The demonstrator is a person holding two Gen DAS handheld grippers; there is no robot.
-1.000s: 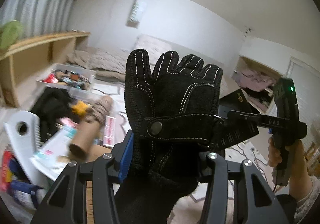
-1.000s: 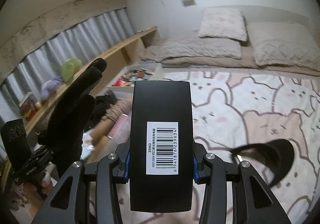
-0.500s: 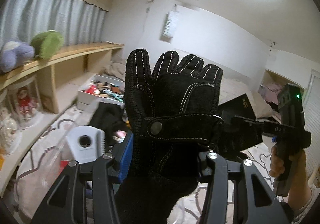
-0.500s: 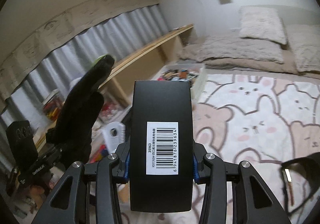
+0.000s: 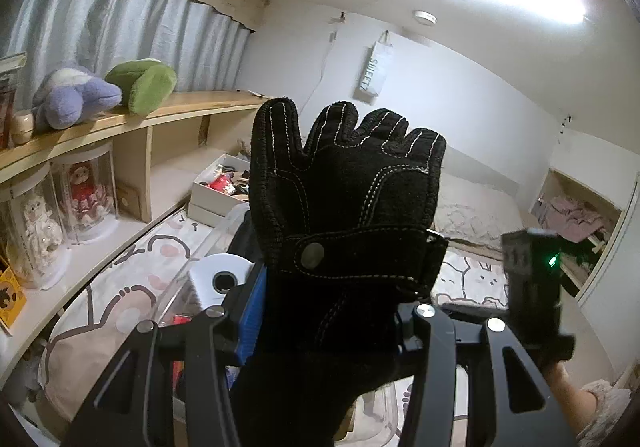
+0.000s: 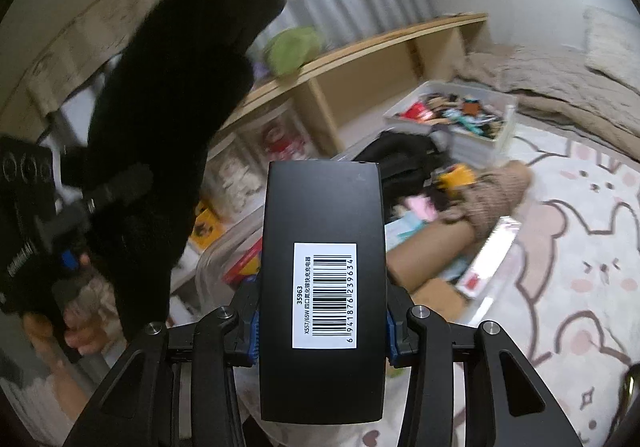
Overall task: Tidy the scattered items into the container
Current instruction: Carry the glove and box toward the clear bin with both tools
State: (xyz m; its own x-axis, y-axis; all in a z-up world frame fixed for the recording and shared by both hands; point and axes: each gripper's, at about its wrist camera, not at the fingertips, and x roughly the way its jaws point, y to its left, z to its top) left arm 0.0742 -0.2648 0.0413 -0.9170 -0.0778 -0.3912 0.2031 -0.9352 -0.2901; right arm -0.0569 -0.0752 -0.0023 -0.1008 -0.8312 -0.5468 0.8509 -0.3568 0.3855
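In the left wrist view, the left gripper pinches a black fingerless glove by its cuff, pads pressed on both sides, so the glove stands upright with its white-stitched palm and snap strap facing the camera. Below and left of it lies a clear plastic container on the bunny-print bedding, with a white object with a round hole inside. Behind it sits a white box of small items. A wooden shelf along the curtain carries a purple plush toy and a green plush toy, with dolls in clear cases beneath. At the right edge, the right gripper shows side-on with a green light, a hand below it; its grip cannot be read here.

In the right wrist view, the right gripper clamps a black charger box with a barcode label between its blue pads, upright above the container's clear rim. Inside are a cardboard tube, a ball of brown twine, black fabric and packets. The glove looms blurred at left, above the left gripper and the hand holding it.
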